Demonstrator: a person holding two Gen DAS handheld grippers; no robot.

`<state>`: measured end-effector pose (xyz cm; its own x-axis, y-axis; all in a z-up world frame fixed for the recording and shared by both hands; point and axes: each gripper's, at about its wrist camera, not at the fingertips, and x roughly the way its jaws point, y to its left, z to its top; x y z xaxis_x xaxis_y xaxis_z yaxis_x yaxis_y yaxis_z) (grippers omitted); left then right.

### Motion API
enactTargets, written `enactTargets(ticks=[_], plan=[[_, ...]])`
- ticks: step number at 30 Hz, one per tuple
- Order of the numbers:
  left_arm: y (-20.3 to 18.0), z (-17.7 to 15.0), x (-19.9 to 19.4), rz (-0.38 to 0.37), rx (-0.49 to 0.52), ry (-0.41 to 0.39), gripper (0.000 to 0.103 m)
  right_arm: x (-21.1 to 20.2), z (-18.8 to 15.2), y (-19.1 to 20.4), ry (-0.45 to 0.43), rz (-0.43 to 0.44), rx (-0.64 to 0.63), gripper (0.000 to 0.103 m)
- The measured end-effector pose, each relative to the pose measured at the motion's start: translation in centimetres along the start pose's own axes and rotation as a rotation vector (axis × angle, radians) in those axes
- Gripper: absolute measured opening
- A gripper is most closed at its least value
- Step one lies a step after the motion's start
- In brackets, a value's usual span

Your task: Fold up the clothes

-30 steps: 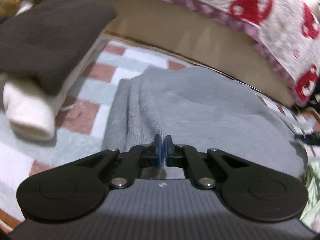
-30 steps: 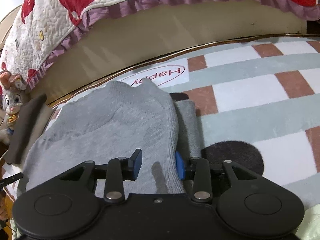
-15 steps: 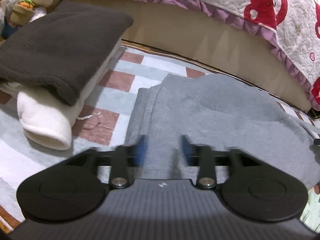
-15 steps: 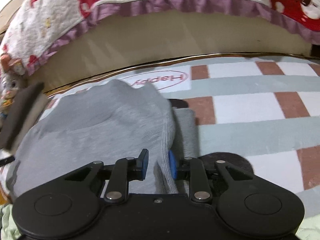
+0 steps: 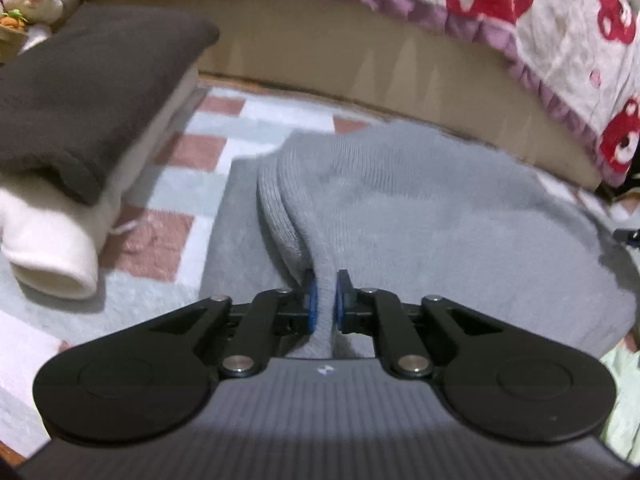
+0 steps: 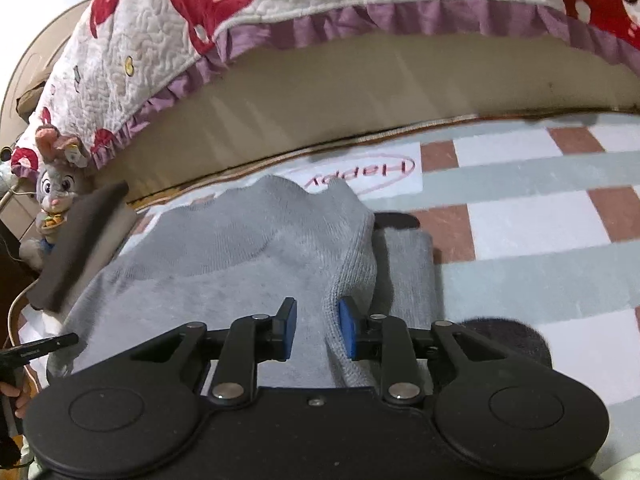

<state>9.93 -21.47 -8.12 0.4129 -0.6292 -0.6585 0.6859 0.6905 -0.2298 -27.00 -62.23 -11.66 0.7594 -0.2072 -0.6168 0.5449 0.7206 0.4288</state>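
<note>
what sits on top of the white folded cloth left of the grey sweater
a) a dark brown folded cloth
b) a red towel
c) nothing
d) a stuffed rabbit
a, the dark brown folded cloth lies stacked on the white folded cloth, beside the grey sweater on the checked rug.

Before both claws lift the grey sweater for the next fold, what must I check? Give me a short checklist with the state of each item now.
1. Left claw pinches a fold of the grey sweater; jaws closing: ok.
2. Right claw grips the sweater: not ok, a gap shows at its left pad.
3. Folded dark towel lies apart from the sweater: ok.
4. Checked rug beside the sweater is free: ok.
5. Sweater's near hem: cannot tell, hidden.
</note>
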Motion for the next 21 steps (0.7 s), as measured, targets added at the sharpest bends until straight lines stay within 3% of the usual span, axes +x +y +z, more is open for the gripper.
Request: enactTargets(ticks=[1,2,3,5,7,8,9,12,13,16,17,19,21], plan=[[0.1,0.0,0.1,0.012,-0.01,0.007,0.02,0.1,-0.2,-0.2,0.01,-0.003,0.01,0.031],[0.2,0.0,0.1,0.025,-0.021,0.014,0.033,0.2,-0.4,-0.4,0.021,-0.008,0.015,0.033],[0.4,0.0,0.2,0.019,-0.039,0.015,0.037,0.3,-0.6,-0.7,0.032,-0.013,0.02,0.036],[0.6,-0.1,0.5,-0.004,-0.053,0.025,0.034,0.5,-1.0,-1.1,0.046,-0.027,0.023,0.037],[0.0,-0.4,1.3,-0.011,-0.003,0.049,0.01,0.7,-1.3,-1.3,0.045,-0.024,0.022,0.033],[-0.4,-0.5,1.4,-0.01,0.024,0.047,0.008,1.0,-1.4,-1.2,0.047,-0.02,0.009,0.026],[-0.6,-0.5,1.1,-0.01,0.035,0.032,0.008,0.8,-1.2,-1.2,0.029,0.005,0.019,0.01],[0.8,0.8,-1.7,-0.073,-0.075,-0.054,0.008,-1.4,0.0,-2.4,-0.07,0.169,0.165,0.009],[1.7,0.9,-2.9,-0.109,-0.131,-0.075,0.008,-2.3,0.4,-2.6,-0.086,0.185,0.177,0.009],[4.3,0.6,-5.3,-0.162,-0.27,-0.066,0.007,-3.9,1.2,-2.3,-0.001,0.116,0.087,0.009],[4.8,0.3,-5.2,-0.146,-0.291,-0.032,0.007,-3.9,1.2,-2.1,0.049,0.072,0.057,0.009],[5.3,-0.6,-4.2,-0.042,-0.268,0.034,0.006,-2.9,0.2,-2.0,0.156,0.018,0.029,0.009],[6.0,-1.3,-3.2,-0.047,-0.326,0.073,0.005,-2.5,-0.6,-2.5,0.177,0.015,0.074,0.009]])
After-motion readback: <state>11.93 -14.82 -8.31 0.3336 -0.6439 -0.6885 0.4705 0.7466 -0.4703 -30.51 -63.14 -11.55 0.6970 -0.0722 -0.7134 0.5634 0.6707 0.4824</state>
